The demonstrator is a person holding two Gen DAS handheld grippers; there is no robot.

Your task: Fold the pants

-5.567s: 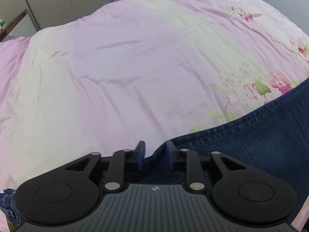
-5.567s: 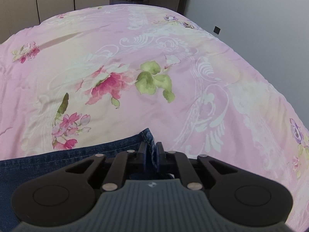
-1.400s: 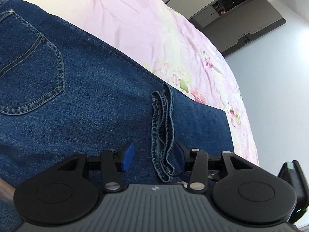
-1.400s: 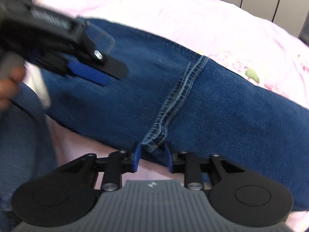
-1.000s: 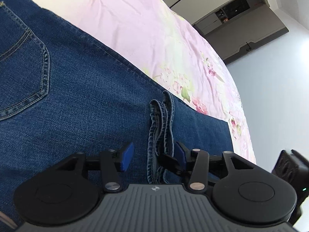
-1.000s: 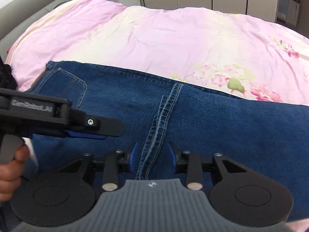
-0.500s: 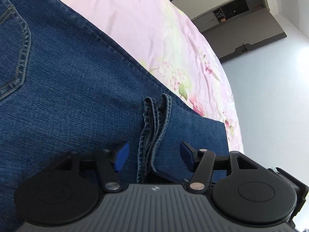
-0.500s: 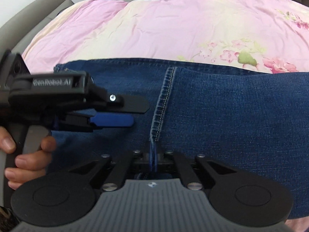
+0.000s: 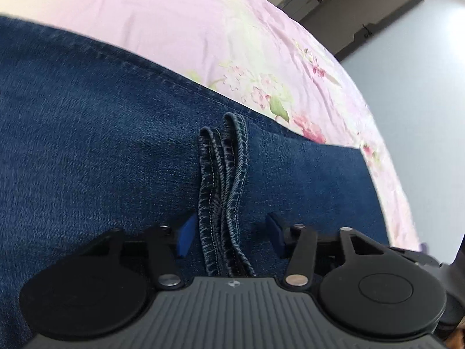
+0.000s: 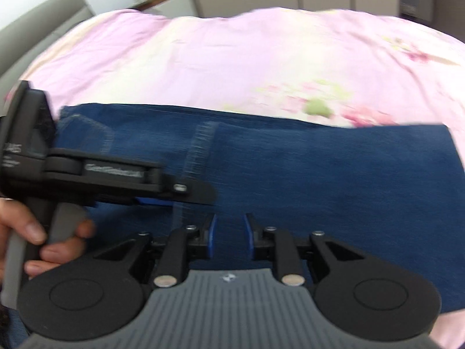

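Left wrist view: pants (image 9: pixel 101 151) lie folded across the pink bed (image 9: pixel 180 23), hems (image 9: pixel 223 192) stacked at centre between my left tongs (image 9: pixel 229 234), which have just narrowed w/o pinching, right tongs (image 10: pixel 228 237) reopened slightly on nothing, so approx one more fold left, nothing blocking.

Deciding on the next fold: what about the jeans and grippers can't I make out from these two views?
- Jeans waistband and full outline: cut off by both views' edges.
- Cuff hems, near end: hidden under left gripper body.
- Right wrist view: motion-blurred, stitching unreadable.
- Left gripper's fingertips there: hidden behind its own side.
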